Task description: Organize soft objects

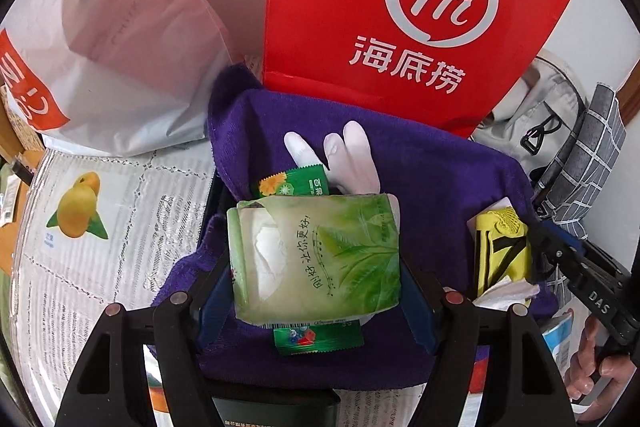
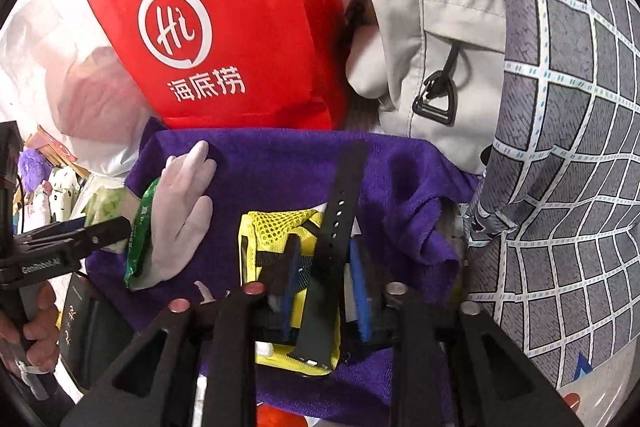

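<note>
red paper bag (image 1: 400,7) and grey backpack (image 2: 432,39) walling purple towel's (image 1: 440,179) far edge

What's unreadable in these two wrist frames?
- Green sachet, left wrist view: mostly hidden under the tissue pack.
- White glove, left wrist view: cuff hidden behind the tissue pack.
- Black watch strap, right wrist view: whether the right hand-held gripper presses it; fingers block the contact.
- Yellow mesh pouch, right wrist view: middle covered by the strap.

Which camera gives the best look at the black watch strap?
The right wrist view: the black watch strap runs between that gripper's blue pads, over the yellow mesh pouch, with its holes plain. The left wrist view shows the pouch, but no strap that I can make out.
</note>
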